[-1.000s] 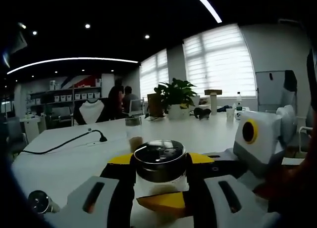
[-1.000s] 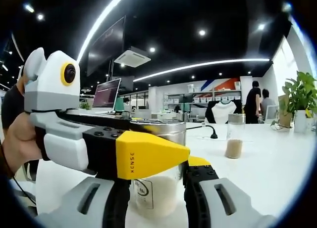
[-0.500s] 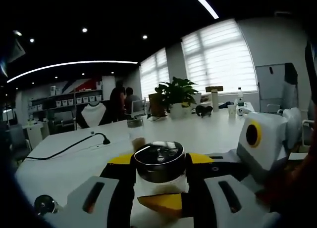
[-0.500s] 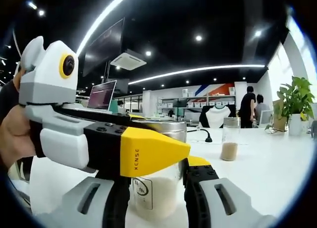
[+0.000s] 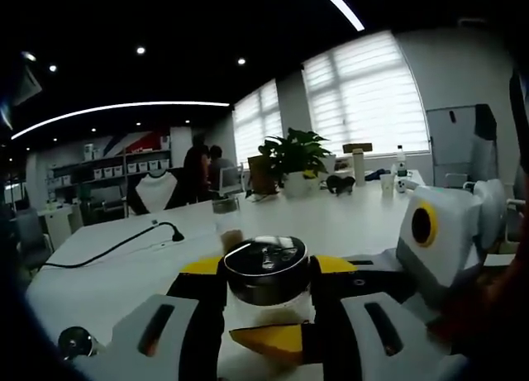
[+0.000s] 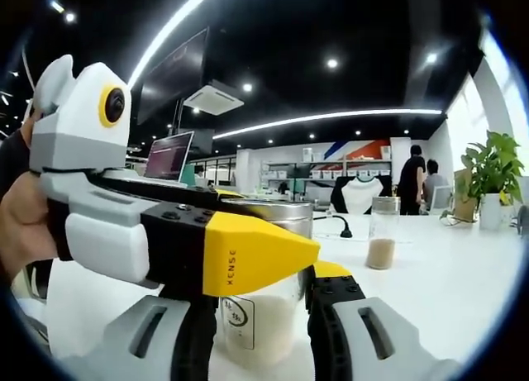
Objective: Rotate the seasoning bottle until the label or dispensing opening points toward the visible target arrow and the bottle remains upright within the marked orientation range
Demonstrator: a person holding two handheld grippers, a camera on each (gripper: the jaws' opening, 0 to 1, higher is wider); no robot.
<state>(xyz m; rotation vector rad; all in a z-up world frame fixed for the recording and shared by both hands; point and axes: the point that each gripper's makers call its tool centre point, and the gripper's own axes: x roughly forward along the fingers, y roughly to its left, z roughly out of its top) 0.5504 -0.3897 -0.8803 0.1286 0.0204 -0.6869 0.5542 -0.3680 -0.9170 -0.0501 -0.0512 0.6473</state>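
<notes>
Because you need the bottle [image 5: 266, 275] upright while turning, your left gripper [image 5: 266, 311] clamps it below the lid and your right gripper [image 6: 263, 319] clasps its glass body, well in from the table [image 6: 446, 273] edge.

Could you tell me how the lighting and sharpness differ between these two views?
Left gripper view: dim overall, the windows blown out bright, the bottle lid dark with small glints, edges soft. Right gripper view: brighter and crisper, the ceiling light strip bent by the fisheye, the label visible on the bottle, though its print is too small to read.
</notes>
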